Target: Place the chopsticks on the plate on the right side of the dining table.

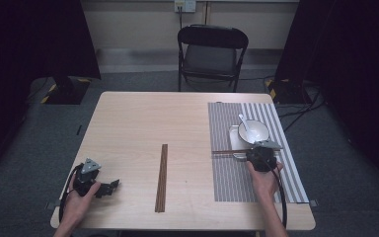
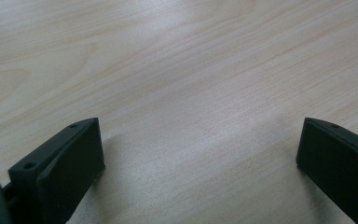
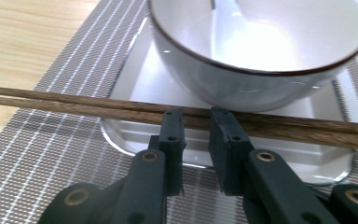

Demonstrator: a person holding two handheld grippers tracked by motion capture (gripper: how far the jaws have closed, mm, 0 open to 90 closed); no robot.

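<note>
So the right hand-held gripper is clenched on a pair of chopsticks, pinching them crosswise, long axis running side to side across its jaws, right at the near rim of the white square plate under the bowl. The left hand-held gripper sits released on the bare surface. Another pair of chopsticks lies between them, lengthwise, nearer the left hand.

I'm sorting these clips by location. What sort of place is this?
Probably an indoor recording room set up for table-setting practice, not a home dining room. Dark curtains flank a light wooden table, a folding chair stands behind it, and a striped placemat holds a bowl and chopsticks.
</note>
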